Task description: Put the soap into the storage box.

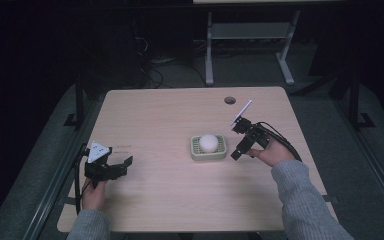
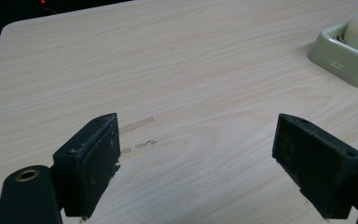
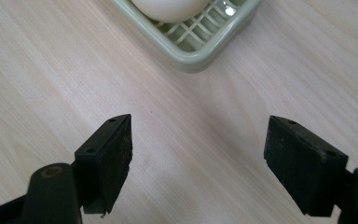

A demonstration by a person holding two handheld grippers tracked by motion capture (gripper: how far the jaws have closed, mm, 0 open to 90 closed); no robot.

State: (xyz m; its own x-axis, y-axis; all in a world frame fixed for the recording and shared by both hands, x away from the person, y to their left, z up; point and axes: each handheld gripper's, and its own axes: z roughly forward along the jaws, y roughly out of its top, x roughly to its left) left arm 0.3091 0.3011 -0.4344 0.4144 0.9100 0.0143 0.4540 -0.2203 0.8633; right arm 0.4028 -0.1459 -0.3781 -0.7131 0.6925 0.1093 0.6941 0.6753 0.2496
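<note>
High view is looking forward and down from above the person's side, taking in the whole table. Left gripper view is sitting low over the wood, facing toward the green soap dish at its far right. Right gripper view is looking steeply down, close to the same soap dish.

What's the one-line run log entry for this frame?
left gripper: open, over bare table | right gripper: open, beside green soap dish | white soap: in dish, untouched
</note>
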